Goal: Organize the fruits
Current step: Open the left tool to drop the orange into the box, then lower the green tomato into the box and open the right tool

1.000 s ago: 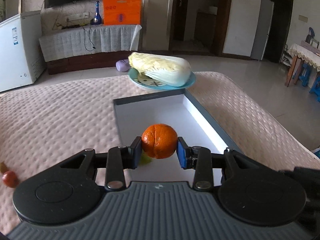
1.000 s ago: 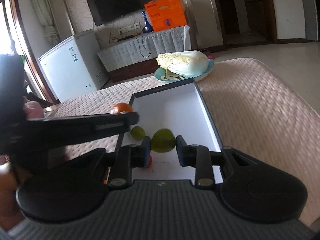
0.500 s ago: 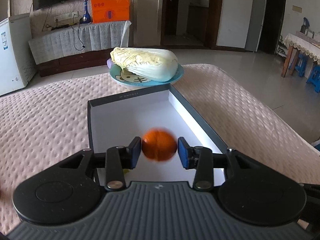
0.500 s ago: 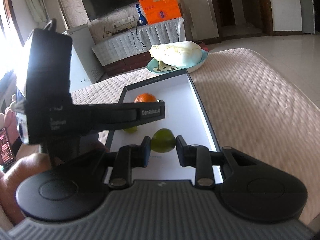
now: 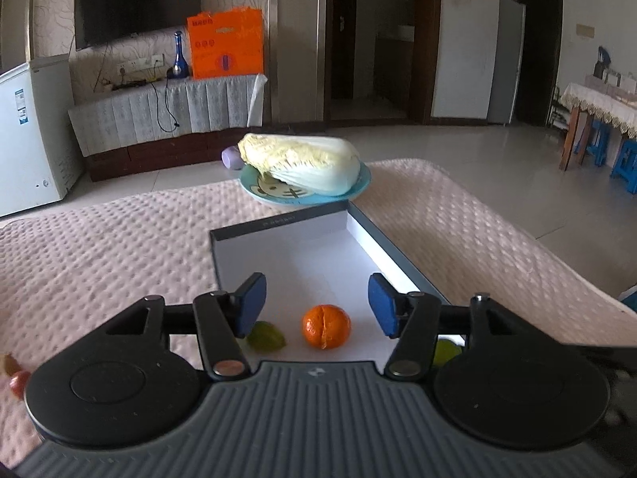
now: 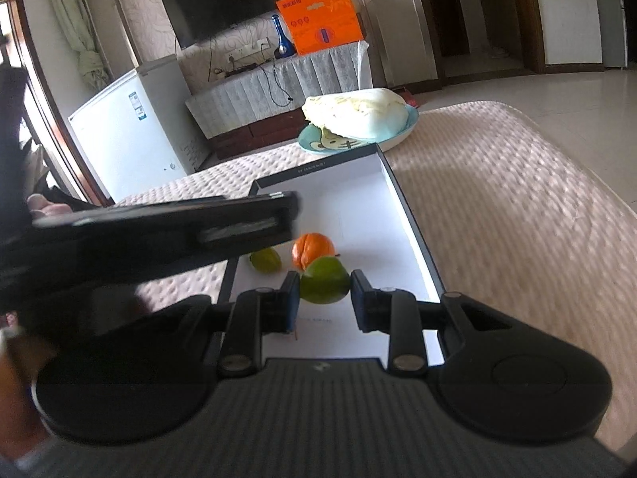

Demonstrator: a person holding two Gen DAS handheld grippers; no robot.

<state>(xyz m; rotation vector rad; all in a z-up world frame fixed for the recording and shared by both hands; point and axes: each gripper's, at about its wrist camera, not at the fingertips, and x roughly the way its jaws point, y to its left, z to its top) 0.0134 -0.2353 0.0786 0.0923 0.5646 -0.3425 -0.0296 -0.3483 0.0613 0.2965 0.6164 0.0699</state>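
Note:
An orange (image 5: pixel 326 326) lies on the white floor of the open grey-rimmed box (image 5: pixel 278 221), free of my left gripper (image 5: pixel 316 304). That gripper hangs just above it, its jaws opening with nothing pressed between the blue pads. A small green fruit (image 5: pixel 266 336) lies left of the orange. My right gripper (image 6: pixel 324 298) is shut on a larger green fruit (image 6: pixel 324 285) over the near end of the box (image 6: pixel 410 215), beside the orange (image 6: pixel 312 249). The left gripper (image 6: pixel 179 235) crosses the right wrist view as a blurred dark bar.
A cabbage (image 5: pixel 302 161) on a blue plate (image 5: pixel 360 187) stands just beyond the box's far end. Small red fruit (image 5: pixel 18 382) lies on the pink dotted cloth (image 5: pixel 99 255) at far left. The table edge drops off to the right.
The left gripper opened and let go of the orange, which now rests on the box floor. The right gripper kept still, holding the green fruit.

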